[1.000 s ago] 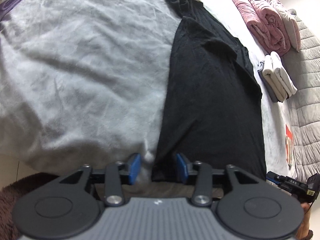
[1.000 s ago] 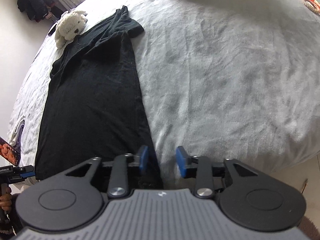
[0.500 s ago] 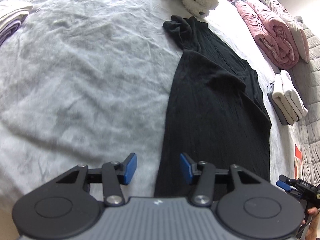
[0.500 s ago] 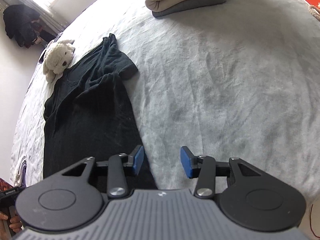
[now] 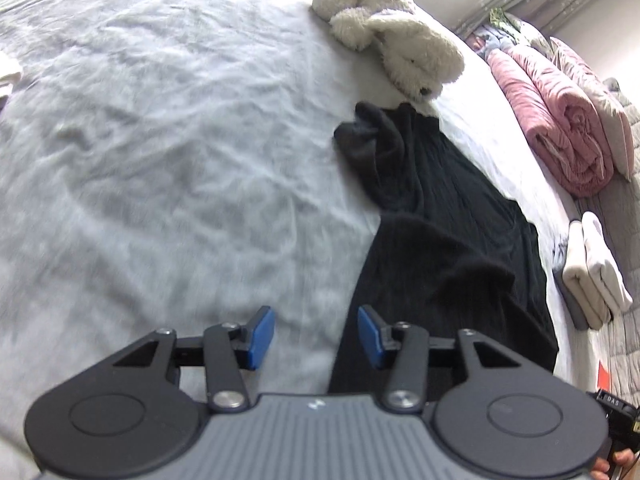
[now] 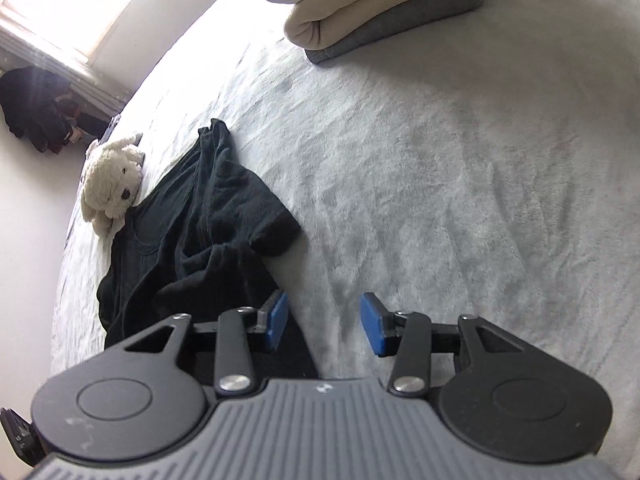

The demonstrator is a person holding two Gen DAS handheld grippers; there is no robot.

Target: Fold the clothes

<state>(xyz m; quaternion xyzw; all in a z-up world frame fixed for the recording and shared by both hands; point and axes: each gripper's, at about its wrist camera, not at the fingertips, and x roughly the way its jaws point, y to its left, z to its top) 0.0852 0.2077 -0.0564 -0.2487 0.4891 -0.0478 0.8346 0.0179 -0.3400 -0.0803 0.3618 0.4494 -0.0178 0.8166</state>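
Grippers farther up black garment

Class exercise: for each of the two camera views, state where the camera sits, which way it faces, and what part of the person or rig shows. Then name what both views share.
Left wrist: on the left hand-held gripper, looking along its open fingers up the bed; fingertips show bottom right.
Right wrist: on the right hand-held gripper, jaws open, facing the folded stack.
Shared: black shirt, plush toy, folded stack.

Both open grippers advanced along the black garment toward its sleeves.
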